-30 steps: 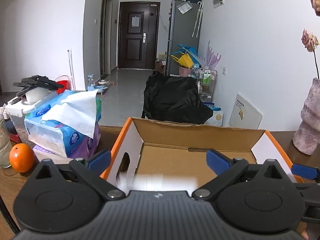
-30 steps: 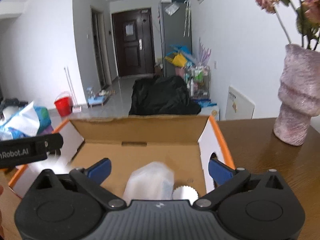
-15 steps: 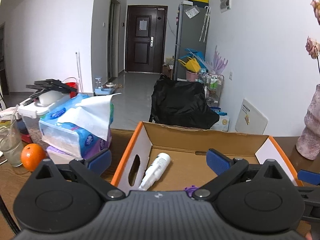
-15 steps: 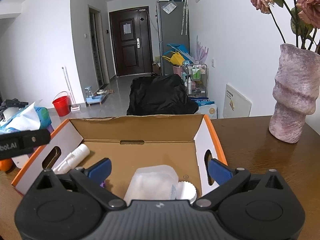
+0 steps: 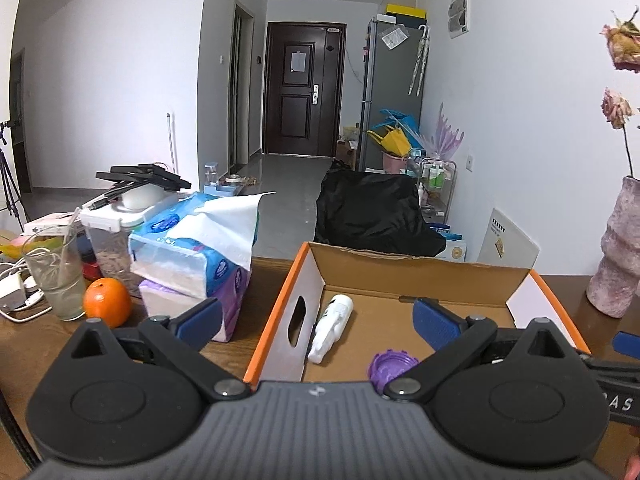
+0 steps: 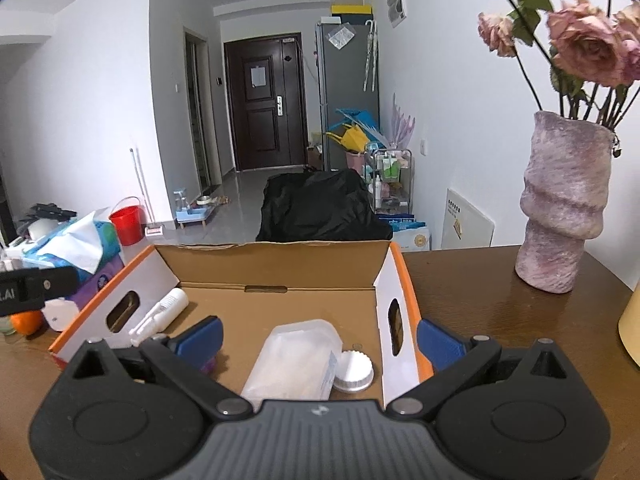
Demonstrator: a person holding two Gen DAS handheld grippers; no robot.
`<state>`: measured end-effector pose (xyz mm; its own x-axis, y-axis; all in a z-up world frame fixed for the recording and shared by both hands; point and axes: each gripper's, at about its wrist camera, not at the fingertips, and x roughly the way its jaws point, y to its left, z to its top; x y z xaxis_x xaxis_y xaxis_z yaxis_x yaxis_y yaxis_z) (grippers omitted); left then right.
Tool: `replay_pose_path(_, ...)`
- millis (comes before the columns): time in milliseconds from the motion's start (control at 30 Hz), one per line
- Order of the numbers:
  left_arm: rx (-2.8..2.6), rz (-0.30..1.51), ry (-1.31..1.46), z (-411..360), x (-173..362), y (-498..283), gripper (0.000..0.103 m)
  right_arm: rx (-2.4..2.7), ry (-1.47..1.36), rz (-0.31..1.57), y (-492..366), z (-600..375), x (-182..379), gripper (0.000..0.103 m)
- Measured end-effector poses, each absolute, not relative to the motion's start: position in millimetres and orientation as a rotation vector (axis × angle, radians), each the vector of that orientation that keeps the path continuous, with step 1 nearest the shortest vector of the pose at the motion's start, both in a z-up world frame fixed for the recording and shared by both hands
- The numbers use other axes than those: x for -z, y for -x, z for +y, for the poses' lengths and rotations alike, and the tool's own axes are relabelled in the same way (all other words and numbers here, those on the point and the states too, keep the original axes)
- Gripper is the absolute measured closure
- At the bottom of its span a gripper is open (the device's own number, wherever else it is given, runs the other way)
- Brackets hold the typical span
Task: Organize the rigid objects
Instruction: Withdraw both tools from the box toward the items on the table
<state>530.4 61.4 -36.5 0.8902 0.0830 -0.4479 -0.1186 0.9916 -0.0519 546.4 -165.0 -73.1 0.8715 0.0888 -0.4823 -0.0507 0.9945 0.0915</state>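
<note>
The cardboard box (image 6: 280, 264) sits on the desk (image 6: 480, 300) and serves as reference. Inside it: a white spray bottle (image 6: 164, 314) lies along the left wall, a purple cap (image 5: 390, 366) near the front, a translucent plastic container (image 6: 296, 360) at centre front with a white ribbed lid (image 6: 354, 370) touching its right side. Left tongs (image 5: 316, 320) apart, empty, straddling the box's left wall. Right tongs (image 6: 318, 338) apart, empty, straddling its right wall. A tissue pack (image 5: 192, 248) lies left of the box, a vase (image 6: 560, 208) right

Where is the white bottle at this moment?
The white bottle lies on its side inside the cardboard box, along the box's left wall, with the purple cap to its right.
</note>
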Motion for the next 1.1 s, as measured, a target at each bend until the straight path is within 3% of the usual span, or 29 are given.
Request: replay_pose_path(1100, -0.102, 0.376, 0.055, 67.2, 10.9, -380.9, 0.0, -0.099, -0.047, 0.395, -394.6, -180.7, 50.4, 0.0)
